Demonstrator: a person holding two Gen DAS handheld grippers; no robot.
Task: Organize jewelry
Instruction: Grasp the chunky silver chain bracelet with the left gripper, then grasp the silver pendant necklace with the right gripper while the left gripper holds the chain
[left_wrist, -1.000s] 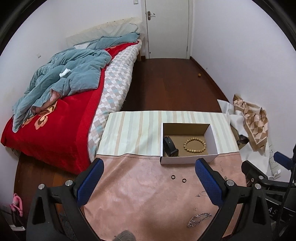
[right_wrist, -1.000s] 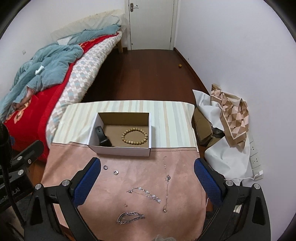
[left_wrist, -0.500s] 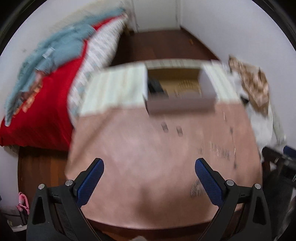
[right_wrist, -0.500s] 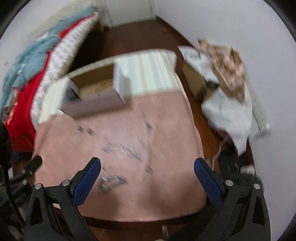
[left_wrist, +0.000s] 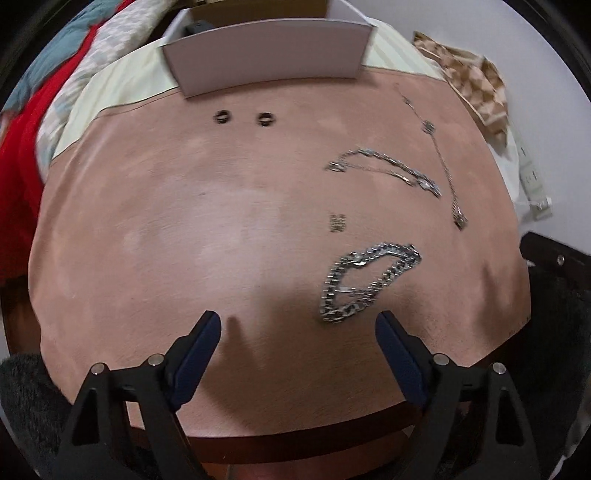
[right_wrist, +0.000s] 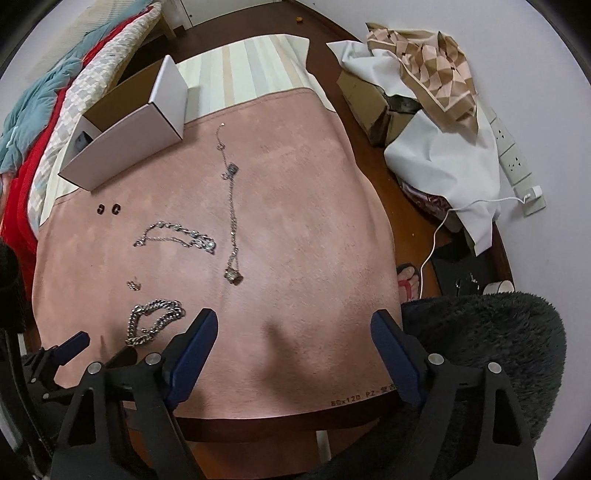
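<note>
Left gripper (left_wrist: 297, 332) and right gripper (right_wrist: 293, 330): jaws wide apart, holding nothing, above the surface (left_wrist: 184, 221); chunky chain bracelet (left_wrist: 364, 280) near left.

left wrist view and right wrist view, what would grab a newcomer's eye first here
The chunky silver chain bracelet coiled on the pink mat, just ahead of the open left gripper, stands out first. Beyond it lie a finer bracelet, a long thin necklace and two small dark rings near the white box. The right gripper is open over bare mat.
</note>
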